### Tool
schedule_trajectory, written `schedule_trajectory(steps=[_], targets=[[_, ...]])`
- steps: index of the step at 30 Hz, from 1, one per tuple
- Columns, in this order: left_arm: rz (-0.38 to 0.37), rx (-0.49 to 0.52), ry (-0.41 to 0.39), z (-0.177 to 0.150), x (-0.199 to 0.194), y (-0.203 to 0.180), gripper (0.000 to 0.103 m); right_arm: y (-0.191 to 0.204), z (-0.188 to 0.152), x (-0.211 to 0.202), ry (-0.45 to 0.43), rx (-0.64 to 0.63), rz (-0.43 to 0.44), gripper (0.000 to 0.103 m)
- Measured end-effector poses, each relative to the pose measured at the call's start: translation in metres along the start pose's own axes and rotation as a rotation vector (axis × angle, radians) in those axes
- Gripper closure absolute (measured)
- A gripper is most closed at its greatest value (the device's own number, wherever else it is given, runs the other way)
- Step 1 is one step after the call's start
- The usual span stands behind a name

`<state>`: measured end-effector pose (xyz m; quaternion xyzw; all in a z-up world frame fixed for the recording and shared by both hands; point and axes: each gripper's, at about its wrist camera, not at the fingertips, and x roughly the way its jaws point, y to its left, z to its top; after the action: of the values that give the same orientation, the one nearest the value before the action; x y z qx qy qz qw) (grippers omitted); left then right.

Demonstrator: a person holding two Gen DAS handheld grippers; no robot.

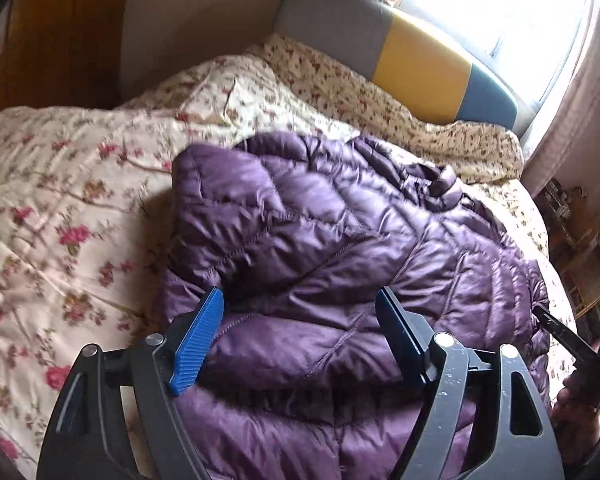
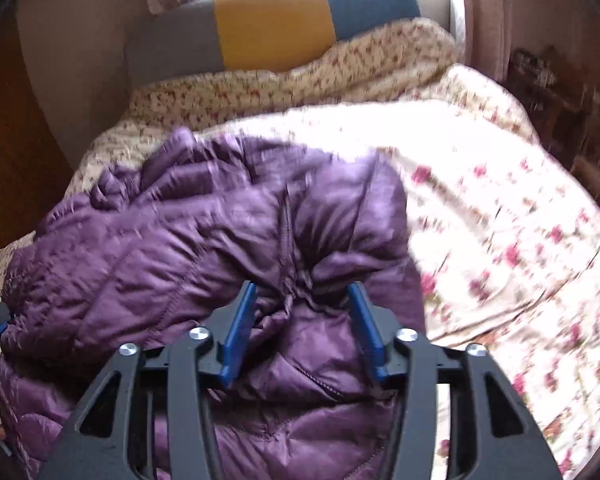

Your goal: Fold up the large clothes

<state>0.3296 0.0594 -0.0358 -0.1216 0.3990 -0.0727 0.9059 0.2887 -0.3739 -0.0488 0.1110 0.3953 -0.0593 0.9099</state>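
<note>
Purple jacket point(image 1: 340, 240) collar, left view

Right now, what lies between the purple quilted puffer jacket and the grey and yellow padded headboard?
Only floral bedding, bunched against the headboard beyond the jacket; both wrist views show it.

Jacket point(image 1: 340, 232) point(image 2: 188, 240): glossy purple, quilted in stitched bands. Quilt point(image 1: 60, 200) point(image 2: 500, 220): cream, printed with pink-red roses and olive leaves. Second cover point(image 1: 380, 92) point(image 2: 300, 76) at the bed's head edge: cream, finer small red-brown floral print. Headboard point(image 1: 420, 56) point(image 2: 272, 28): grey, mustard-yellow and teal blocks. Curtains point(image 1: 580, 100) point(image 2: 488, 12): pale pink. Left gripper point(image 1: 300, 304) and right gripper point(image 2: 302, 296): black frames, blue ribbed pads point(image 1: 200, 340) point(image 2: 240, 332).
</note>
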Motion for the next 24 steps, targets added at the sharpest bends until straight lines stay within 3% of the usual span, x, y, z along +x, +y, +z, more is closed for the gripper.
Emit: schedule_trajectory(steps=[6, 12, 16, 24], targets=[[0.004, 0.049, -0.045, 0.017, 0.0, -0.018, 0.025, 0.06, 0.014, -0.002, -0.043, -0.093, 0.106, 0.042], [0.027, 0.089, 0.002, 0.019, 0.029, -0.027, 0.025, 0.106, 0.008, 0.037, 0.008, -0.217, 0.102, 0.028], [0.041, 0.084, 0.044, 0.007, 0.053, -0.017, 0.024, 0.106, -0.005, 0.066, 0.042, -0.242, 0.085, 0.023], [0.051, 0.1, 0.014, -0.006, 0.066, -0.015, 0.024, 0.101, -0.018, 0.095, 0.078, -0.231, 0.097, 0.022]])
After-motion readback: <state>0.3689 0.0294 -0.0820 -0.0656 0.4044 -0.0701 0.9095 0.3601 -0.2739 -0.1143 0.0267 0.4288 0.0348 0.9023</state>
